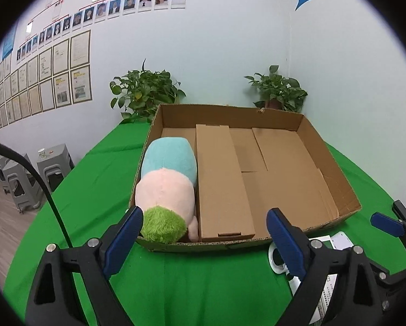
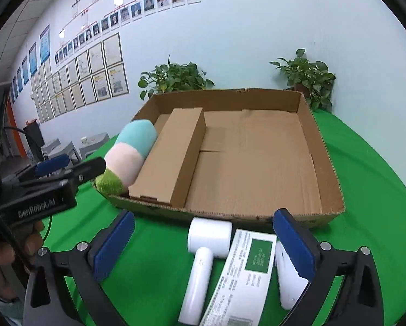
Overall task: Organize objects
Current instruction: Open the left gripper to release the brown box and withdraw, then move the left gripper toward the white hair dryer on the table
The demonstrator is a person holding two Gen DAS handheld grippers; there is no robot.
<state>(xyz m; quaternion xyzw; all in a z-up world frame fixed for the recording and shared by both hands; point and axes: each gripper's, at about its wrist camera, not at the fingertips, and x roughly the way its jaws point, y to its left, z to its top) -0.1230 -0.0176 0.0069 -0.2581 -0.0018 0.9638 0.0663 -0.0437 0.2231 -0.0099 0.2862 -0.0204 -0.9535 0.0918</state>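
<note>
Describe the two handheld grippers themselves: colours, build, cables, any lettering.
Both are black plastic tools. The left gripper and the right gripper each have triangular cut-out arms with silver bolts, and their jaws carry ribbed blue pads. Seen from the right wrist view, the left tool's body bears pale lettering reading GenRobot.AI. A black cable arcs beside the left gripper.

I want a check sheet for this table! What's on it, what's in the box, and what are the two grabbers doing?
Surface: green cloth covers the table.
Job's things: cardboard tray holds a plush toy along its left wall and a long carton beside it. In front of the tray lie a white handheld device, a printed box and a white item.
Clutter: nothing seen.
Grippers: left gripper open, empty; right gripper open over the white things.
Cables: black cable at left.
Surroundings: two potted plants, framed papers, grey stools.
</note>
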